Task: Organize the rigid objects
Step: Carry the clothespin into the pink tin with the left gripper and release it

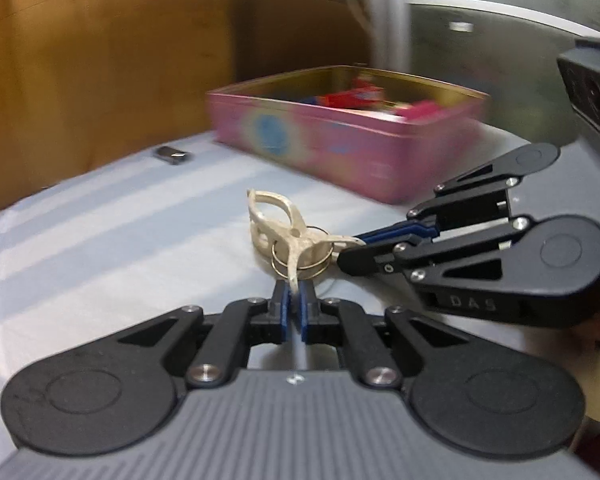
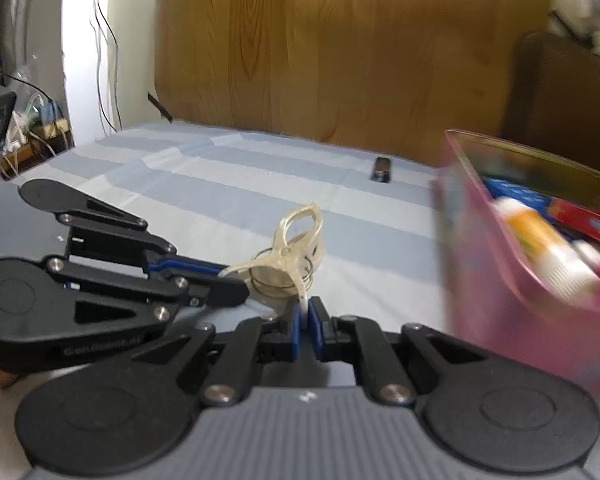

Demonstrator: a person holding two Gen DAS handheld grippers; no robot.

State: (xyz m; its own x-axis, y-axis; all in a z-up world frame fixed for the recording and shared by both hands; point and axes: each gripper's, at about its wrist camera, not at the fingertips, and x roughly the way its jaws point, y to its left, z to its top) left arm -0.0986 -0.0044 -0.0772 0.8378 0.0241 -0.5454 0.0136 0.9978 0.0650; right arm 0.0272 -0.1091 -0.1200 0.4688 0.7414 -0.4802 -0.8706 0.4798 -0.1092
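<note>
— Cream plastic clothespin point(image 1: 286, 232): where is it?
— Above the striped bed sheet point(image 1: 100, 232). Your left tongs point(image 1: 294, 302) clench one handle, your right tongs point(image 2: 305, 314) the other. The pink tin point(image 1: 340, 148) lies beyond, nearer your right.

Dim indoor light, motion blur.

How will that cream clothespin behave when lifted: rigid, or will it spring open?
Clothespin looks like thin, light, stiff plastic. Left gripper and right gripper each pinch a handle leg, so the wire spring may flex. Probably slippery.
</note>
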